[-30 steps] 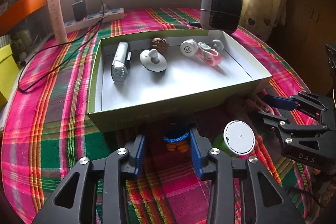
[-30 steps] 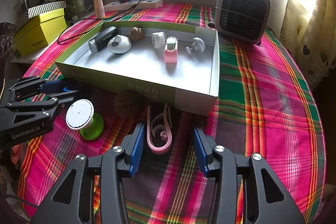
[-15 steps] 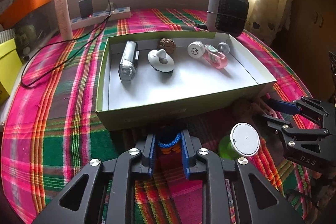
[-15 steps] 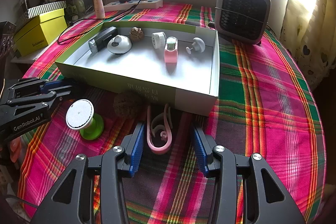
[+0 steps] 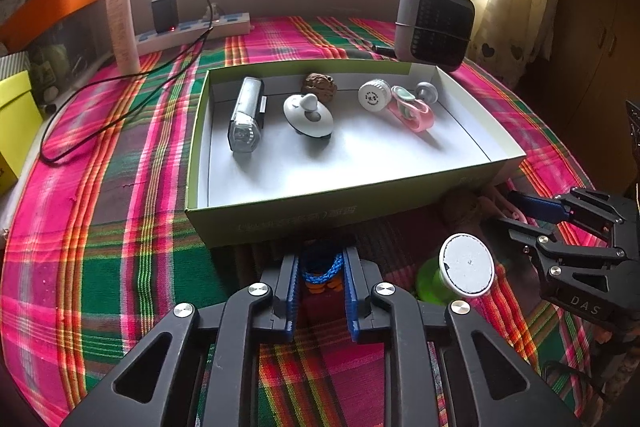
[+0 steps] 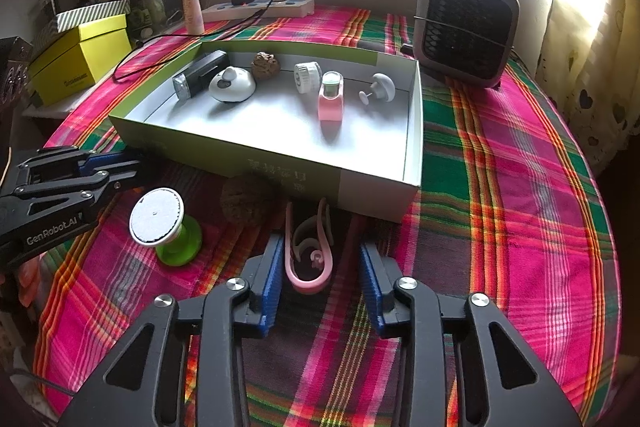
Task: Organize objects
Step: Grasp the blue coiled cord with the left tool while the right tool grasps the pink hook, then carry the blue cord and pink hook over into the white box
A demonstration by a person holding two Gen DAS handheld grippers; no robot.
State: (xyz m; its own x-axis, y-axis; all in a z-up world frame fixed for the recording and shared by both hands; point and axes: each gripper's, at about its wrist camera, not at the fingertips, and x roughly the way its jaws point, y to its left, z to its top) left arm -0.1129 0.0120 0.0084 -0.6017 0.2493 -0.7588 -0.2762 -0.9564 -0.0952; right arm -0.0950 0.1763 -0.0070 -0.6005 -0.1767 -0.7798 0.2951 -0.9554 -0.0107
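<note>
My left claw (image 5: pixel 320 277) is clamped on the blue braided toy (image 5: pixel 322 267), on the cloth just in front of the green box (image 5: pixel 312 215). Green spool (image 6: pixel 166 227) stands btwn the claws. My right claw (image 6: pixel 320 273) has been narrowing round the pink clip (image 6: pixel 308 251); left pad at it, right pad apart.

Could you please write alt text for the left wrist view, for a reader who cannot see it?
The left gripper is shut on a small blue braided toy on a plaid tablecloth, just in front of an open green box holding small items. The right gripper reaches in from the right, behind a green spool.
</note>
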